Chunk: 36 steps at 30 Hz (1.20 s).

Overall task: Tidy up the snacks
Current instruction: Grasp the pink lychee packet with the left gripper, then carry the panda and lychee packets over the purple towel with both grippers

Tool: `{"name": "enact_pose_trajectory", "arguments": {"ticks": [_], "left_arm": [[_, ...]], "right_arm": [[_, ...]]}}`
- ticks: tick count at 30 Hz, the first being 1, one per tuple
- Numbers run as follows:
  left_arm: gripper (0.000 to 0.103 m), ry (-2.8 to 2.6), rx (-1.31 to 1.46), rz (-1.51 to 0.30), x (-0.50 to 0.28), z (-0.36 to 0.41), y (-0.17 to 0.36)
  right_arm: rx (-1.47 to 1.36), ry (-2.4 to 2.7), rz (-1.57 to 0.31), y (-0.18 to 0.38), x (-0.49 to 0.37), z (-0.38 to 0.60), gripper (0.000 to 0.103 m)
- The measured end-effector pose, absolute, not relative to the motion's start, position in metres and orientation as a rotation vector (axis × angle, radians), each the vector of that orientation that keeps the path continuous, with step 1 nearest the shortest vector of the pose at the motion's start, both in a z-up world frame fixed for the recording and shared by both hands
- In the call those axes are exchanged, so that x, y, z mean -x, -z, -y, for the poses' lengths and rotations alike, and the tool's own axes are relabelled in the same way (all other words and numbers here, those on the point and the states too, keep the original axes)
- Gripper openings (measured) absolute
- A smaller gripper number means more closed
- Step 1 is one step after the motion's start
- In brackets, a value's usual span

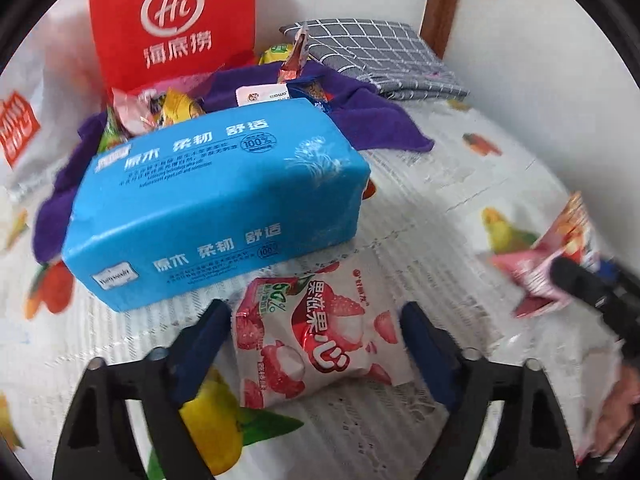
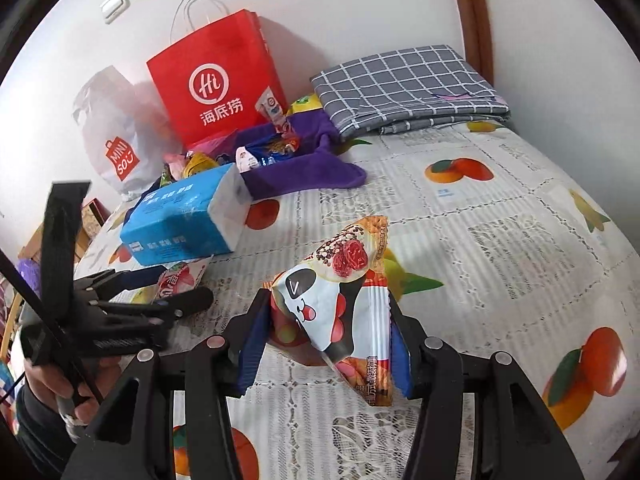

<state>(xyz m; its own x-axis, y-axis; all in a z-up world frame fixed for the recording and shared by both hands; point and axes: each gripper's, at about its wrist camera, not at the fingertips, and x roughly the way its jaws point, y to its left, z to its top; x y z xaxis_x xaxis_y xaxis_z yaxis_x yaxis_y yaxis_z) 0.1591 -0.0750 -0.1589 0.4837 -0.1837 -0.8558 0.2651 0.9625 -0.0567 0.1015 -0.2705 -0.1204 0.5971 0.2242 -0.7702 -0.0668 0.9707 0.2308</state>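
My left gripper (image 1: 316, 316) is open, its jaws on either side of a white and red lychee-strawberry snack pack (image 1: 316, 336) that lies flat on the table. The same pack shows in the right wrist view (image 2: 180, 278) between the left gripper's fingers (image 2: 160, 280). My right gripper (image 2: 326, 328) is shut on a panda-print snack pack (image 2: 340, 296) and holds it above the table; it shows blurred at the right edge of the left wrist view (image 1: 548, 268). More snacks (image 1: 168, 110) lie piled on a purple cloth (image 1: 360, 120) behind a blue tissue pack (image 1: 216, 200).
A red paper bag (image 2: 216, 76) and a white Miniso plastic bag (image 2: 116, 132) stand against the wall. A folded grey checked cloth (image 2: 408, 84) lies at the back right. The table has a fruit-print cover (image 2: 480, 240).
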Motion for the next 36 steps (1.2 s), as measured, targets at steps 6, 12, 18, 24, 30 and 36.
{"name": "enact_pose_trajectory", "arguments": {"ticks": [6, 12, 18, 24, 30, 36], "left_arm": [[0.059, 0.284, -0.042, -1.026, -0.161, 0.07, 0.155], [0.055, 0.308, 0.004, -1.03, -0.159, 0.065, 0.152], [0.054, 0.289, -0.015, -1.03, -0.149, 0.057, 0.148], [0.054, 0.273, 0.001, -1.012, -0.141, 0.039, 0.14], [0.054, 0.253, 0.035, -0.989, -0.134, 0.02, 0.128], [0.054, 0.252, 0.08, -0.972, -0.132, 0.0, 0.114]], "right_arm": [[-0.184, -0.175, -0.915, 0.118, -0.099, 0.271, 0.052], [-0.171, -0.19, -0.911, 0.112, -0.096, 0.262, 0.052], [-0.157, -0.208, -0.912, 0.108, -0.098, 0.248, 0.052], [-0.146, -0.236, -0.917, 0.101, -0.101, 0.227, 0.052], [-0.145, -0.264, -0.922, 0.094, -0.107, 0.202, 0.052], [-0.098, -0.251, -0.923, 0.083, -0.117, 0.175, 0.051]]}}
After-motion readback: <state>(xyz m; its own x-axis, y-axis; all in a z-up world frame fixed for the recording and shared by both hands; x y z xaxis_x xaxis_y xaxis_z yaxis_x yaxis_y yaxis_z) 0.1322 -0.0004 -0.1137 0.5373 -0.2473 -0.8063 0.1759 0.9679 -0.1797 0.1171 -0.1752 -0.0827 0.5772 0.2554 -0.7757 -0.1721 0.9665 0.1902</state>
